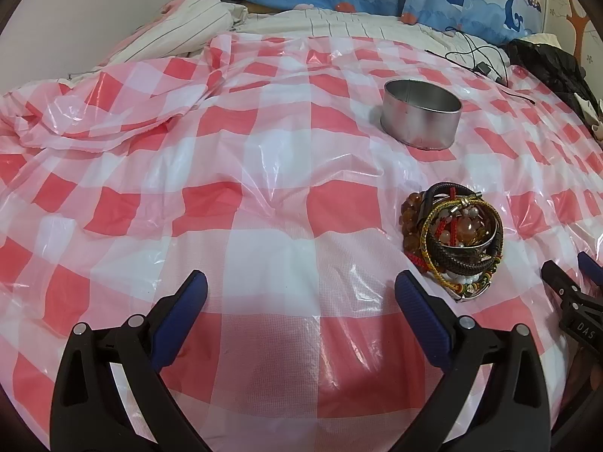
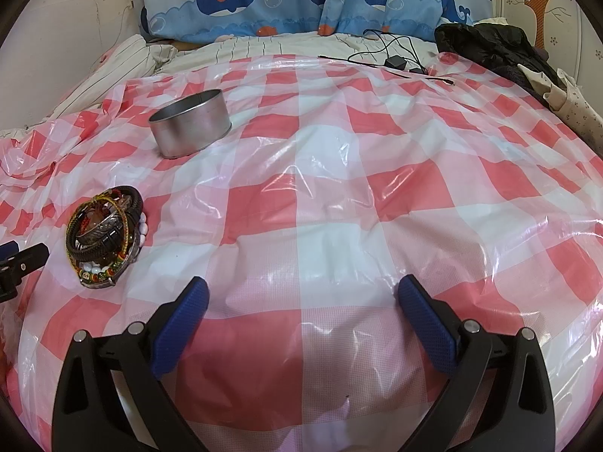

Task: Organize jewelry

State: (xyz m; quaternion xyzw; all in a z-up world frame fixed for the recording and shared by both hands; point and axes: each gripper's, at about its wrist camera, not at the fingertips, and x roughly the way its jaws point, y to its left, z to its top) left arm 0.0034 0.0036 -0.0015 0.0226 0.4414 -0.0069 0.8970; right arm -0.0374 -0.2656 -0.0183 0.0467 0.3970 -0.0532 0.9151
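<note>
On the checked sheet [image 1: 264, 150], bracelet pile [image 1: 452, 237] lies flat; both grippers [image 1: 301, 286] [image 2: 303, 293] spread, empty.

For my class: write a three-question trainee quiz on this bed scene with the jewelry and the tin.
1. True or false: the pile of bracelets lies inside the round metal tin.
2. Multiple choice: the left gripper and right gripper are A) both open, holding nothing; B) both shut on bracelets; C) one open, one shut.
3. Fill in: the tin stands on a red-and-white ____ plastic sheet.

Key: 1 false, the pile lies on the sheet, apart from the tin; 2 A; 3 checked.
</note>
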